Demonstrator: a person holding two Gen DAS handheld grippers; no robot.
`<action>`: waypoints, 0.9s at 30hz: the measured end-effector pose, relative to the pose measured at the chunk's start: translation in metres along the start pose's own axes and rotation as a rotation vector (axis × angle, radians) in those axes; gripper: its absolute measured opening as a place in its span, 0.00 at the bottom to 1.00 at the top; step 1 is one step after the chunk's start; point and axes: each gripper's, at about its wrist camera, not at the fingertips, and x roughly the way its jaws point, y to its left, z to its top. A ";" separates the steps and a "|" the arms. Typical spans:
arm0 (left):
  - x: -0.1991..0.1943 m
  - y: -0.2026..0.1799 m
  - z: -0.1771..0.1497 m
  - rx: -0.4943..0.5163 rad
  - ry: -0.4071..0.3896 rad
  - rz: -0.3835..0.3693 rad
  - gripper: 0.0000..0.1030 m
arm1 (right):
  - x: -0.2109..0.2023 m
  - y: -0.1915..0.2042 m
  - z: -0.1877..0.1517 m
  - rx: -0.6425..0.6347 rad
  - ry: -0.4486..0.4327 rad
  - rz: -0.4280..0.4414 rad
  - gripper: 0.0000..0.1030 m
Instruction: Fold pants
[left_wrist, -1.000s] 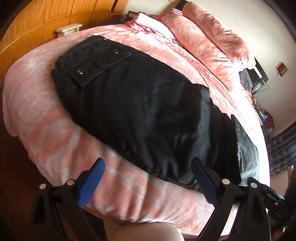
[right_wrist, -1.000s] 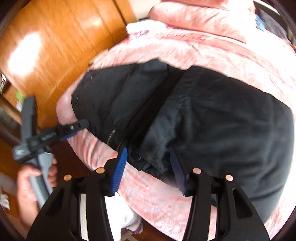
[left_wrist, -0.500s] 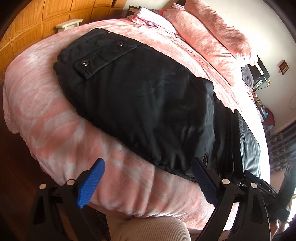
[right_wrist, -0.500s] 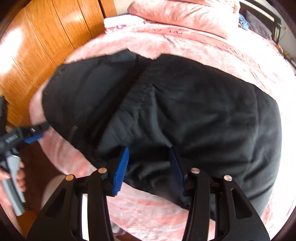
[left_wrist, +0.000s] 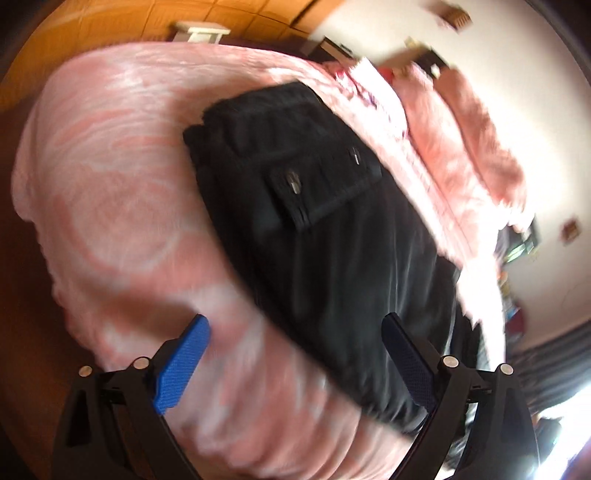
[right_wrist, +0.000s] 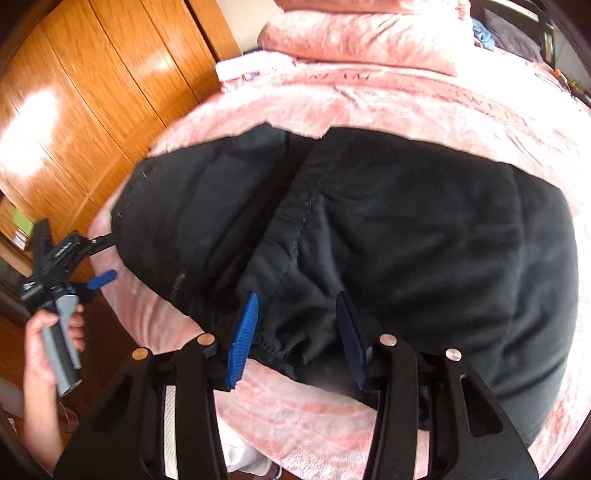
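Two tools work over one garment. The right tool (right_wrist: 297, 328) stands half-wide, its blue pads straddling a bunched hem of the black cotton cargo pants (right_wrist: 388, 236) without visibly pinching it; its jaws have just been closing a little. The left tool (left_wrist: 295, 363) gapes wide and empty, with the pants' near edge towards its 1 o'clock. The pants lie half-folded on the pink plush bedspread (right_wrist: 369, 99). They look soft, limp and light, likely to sag, so hems and waistband corners seem the best holds. No containers are in view.
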 end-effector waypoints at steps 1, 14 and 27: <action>0.001 0.004 0.007 -0.021 -0.014 -0.025 0.92 | -0.006 -0.001 -0.002 -0.002 -0.011 -0.001 0.44; 0.029 0.037 0.044 -0.263 -0.076 -0.363 0.64 | -0.015 -0.011 -0.007 -0.012 -0.006 -0.062 0.49; 0.063 0.043 0.061 -0.314 -0.100 -0.337 0.47 | -0.003 -0.013 -0.013 -0.006 0.026 -0.066 0.52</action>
